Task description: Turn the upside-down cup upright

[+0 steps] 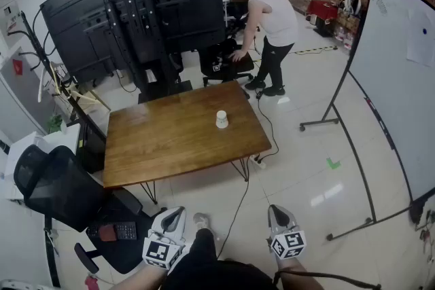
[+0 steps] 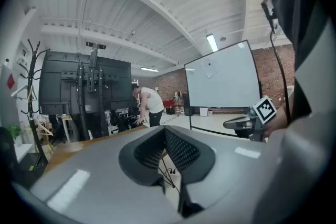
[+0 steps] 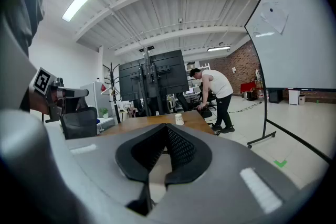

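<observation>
A small white paper cup (image 1: 221, 119) stands upside down on the wooden table (image 1: 163, 139), toward its right side. In the right gripper view the cup (image 3: 179, 119) shows far ahead, just above the jaws. Both grippers hang low near the person's body, well short of the table and apart from the cup. My left gripper (image 1: 174, 215) has its jaws together with nothing between them, as the left gripper view (image 2: 165, 131) also shows. My right gripper (image 1: 277, 214) is likewise shut and empty, which the right gripper view (image 3: 168, 127) confirms.
A black office chair (image 1: 49, 187) stands left of the table's near corner. Large black screens on stands (image 1: 143, 10) rise behind the table. A person (image 1: 272, 24) bends over another chair beyond it. A whiteboard on a wheeled frame (image 1: 397, 85) stands to the right. A cable (image 1: 239, 204) runs across the floor.
</observation>
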Motion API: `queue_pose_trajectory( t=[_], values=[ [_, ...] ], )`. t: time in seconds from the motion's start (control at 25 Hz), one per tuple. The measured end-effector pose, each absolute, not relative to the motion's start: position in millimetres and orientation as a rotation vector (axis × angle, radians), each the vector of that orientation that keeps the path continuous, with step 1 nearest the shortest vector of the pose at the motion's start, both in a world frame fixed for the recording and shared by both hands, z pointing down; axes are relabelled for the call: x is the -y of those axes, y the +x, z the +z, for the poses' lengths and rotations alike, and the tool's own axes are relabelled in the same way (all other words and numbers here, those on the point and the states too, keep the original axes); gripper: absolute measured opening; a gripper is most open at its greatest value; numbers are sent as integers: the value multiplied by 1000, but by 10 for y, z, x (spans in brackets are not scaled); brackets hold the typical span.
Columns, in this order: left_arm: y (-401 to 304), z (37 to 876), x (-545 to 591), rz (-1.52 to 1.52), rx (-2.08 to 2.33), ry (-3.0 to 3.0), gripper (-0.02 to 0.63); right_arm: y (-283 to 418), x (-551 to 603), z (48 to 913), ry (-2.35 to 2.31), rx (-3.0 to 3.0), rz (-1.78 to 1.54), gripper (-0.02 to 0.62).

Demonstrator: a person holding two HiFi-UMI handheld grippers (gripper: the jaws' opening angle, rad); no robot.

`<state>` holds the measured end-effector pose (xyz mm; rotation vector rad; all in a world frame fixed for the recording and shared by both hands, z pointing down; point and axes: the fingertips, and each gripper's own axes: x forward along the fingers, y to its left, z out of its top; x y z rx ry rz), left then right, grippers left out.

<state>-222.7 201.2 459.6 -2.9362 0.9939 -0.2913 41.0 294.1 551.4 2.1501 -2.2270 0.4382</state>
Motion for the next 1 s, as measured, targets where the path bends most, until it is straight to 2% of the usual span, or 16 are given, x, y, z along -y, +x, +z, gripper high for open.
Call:
queue_pose_trajectory(
  t=[0.4,0.6,0.8,1.0],
  values=[
    [-1679,4667,-573,-206,-972,-2983,-2,909,-1828,5452,2172,2144,413,2],
    [-1166,4416,375,-153,-834,-2991,-2,1230,-1064,5340,2239,2072,453,2],
    [-773,4006,1271,-28,-807,-2953,-2,1364,-286,4973,2174,2108,332,2],
    [-674,4027,1595,-69,-892,-2955,-2,1559,9,5027,2135,2115,356,2]
  ],
)
